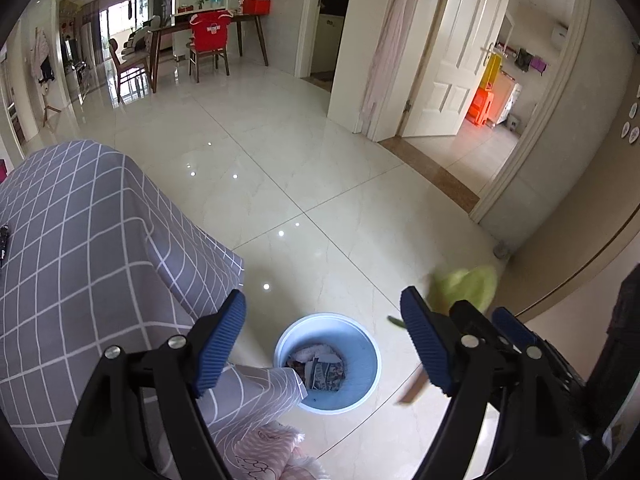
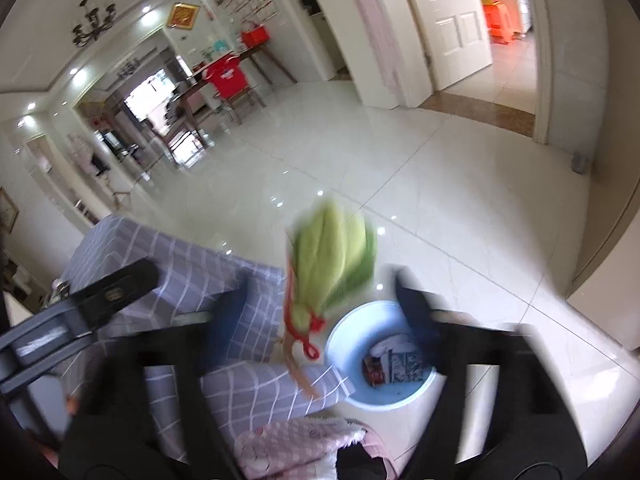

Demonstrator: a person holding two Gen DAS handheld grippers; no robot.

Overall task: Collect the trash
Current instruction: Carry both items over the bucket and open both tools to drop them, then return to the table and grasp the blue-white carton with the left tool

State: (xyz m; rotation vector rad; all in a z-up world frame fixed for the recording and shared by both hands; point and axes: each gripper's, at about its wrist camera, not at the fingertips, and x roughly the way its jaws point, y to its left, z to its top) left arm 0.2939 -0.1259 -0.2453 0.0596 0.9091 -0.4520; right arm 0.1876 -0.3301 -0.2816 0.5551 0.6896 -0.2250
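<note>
Right gripper wide, blurred, green leafy bundle loose between its fingers, blue bin partly hidden by checked cloth

Ahead of my grippers lies a glossy cream tiled floor that reflects the ceiling lights. Far ahead and to the left stands a dark wooden dining table with chairs, one of them wearing a red shirt. To the right a white panelled door stands open. A chandelier hangs from the ceiling.
</note>
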